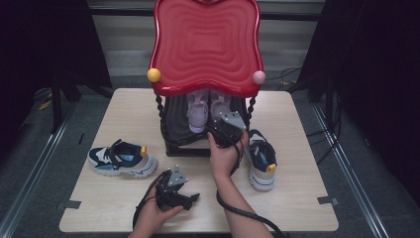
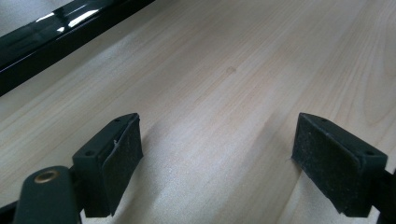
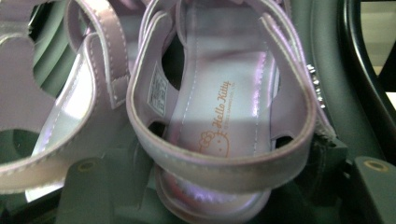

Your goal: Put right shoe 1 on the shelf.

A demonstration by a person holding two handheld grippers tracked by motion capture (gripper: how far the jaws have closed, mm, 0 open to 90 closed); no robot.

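On the far left of the table a blue-and-white sneaker lies on its side, toe pointing left, with a yellow tab at its heel. It sits well apart from both of your hands.

Your left gripper rests low on the table near the front edge, pointing right. In the left gripper view its jaws stand wide apart with only bare wood between them, and the black base rail of the shoe rack crosses the upper left corner.

In the middle stands the rack itself, a red wavy-topped stand with a yellow ball and a pink ball at its front corners and twisted black posts below. On its lower shelf sit two lilac sandals side by side, the left sandal and the right sandal.

Your right gripper reaches into that shelf at the heel of the right sandal. In the right gripper view the heel strap spans the space between the jaws, which sit either side of the heel; whether the pads press on it you cannot tell from here, as the strap hides them. The left sandal lies just beside it.

To the right of your right hand, a second blue-and-white sneaker stands upright on the table, close to the rack's base.
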